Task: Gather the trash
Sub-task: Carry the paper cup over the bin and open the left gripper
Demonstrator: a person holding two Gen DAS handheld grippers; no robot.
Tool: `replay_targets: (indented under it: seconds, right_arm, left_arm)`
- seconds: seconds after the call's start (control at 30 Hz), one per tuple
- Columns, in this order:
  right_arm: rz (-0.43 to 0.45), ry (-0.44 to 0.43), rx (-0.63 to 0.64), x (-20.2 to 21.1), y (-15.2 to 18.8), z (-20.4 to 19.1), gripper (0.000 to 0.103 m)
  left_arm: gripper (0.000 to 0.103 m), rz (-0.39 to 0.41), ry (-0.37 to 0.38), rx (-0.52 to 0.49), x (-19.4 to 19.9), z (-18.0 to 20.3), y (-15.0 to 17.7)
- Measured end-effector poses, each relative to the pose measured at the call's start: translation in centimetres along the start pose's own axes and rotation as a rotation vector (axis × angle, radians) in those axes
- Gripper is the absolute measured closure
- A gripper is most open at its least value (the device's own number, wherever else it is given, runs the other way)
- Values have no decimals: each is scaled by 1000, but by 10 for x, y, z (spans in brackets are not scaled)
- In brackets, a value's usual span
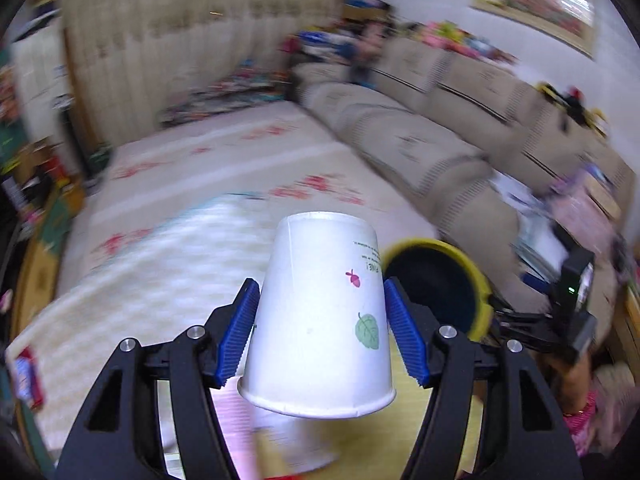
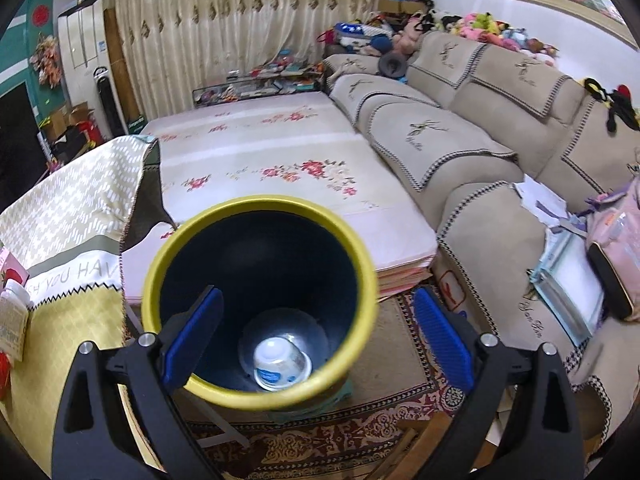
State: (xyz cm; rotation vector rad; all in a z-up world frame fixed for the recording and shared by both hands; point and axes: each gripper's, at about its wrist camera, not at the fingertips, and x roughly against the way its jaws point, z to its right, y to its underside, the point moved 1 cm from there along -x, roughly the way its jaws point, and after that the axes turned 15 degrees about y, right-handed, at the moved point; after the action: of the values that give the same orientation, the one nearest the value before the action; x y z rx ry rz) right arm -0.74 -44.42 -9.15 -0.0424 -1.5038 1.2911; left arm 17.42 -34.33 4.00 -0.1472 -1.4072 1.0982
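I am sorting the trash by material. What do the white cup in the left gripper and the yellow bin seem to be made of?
The white cup looks like matte paper: rolled rim, printed leaf. The yellow bin seems plastic or painted metal; its smooth rim has a faint sheen, so I cannot decide. The small container inside looks like glossy thin plastic.

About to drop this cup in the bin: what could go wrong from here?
1. The paper cup is pinched upside down in the left tongs, off to the side of the yellow-rimmed bin; released here, it would likely miss.
2. The right tongs appear to hold the bin by its wall only; it may tip.
3. The left view is blurred, so aim is uncertain.
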Motion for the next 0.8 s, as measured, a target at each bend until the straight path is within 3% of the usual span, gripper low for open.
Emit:
replay_targets:
  seconds: [0.13,0.27,0.43,0.5,0.57,0.67,0.8]
  right_arm:
    - [5,17,-47,6,13,28,11]
    - [-5,33,-91,6,25,54,11]
    - [-22,39,-129,2,35,73,10]
    - [-29,41,-134,-1,37,76,9]
    - [-32,36,-139,-3,39,77,9]
    - [-35,21,-138,-5,39,76,9]
    - [-41,6,-125,-7,41,71,9]
  left_arm:
    - [39,-77,92,-65,-71,62,-15]
    - [38,-134,136,-86,-140,92,-15]
    - [37,-178,122,-94,-222,110,-15]
    - [31,-175,121,-86,-237,111,-12]
    - [22,-157,112,-76,-245,107,-12]
    - [21,-131,98,-61,-242,105,-13]
    - [18,-48,109,-60,-189,107,-14]
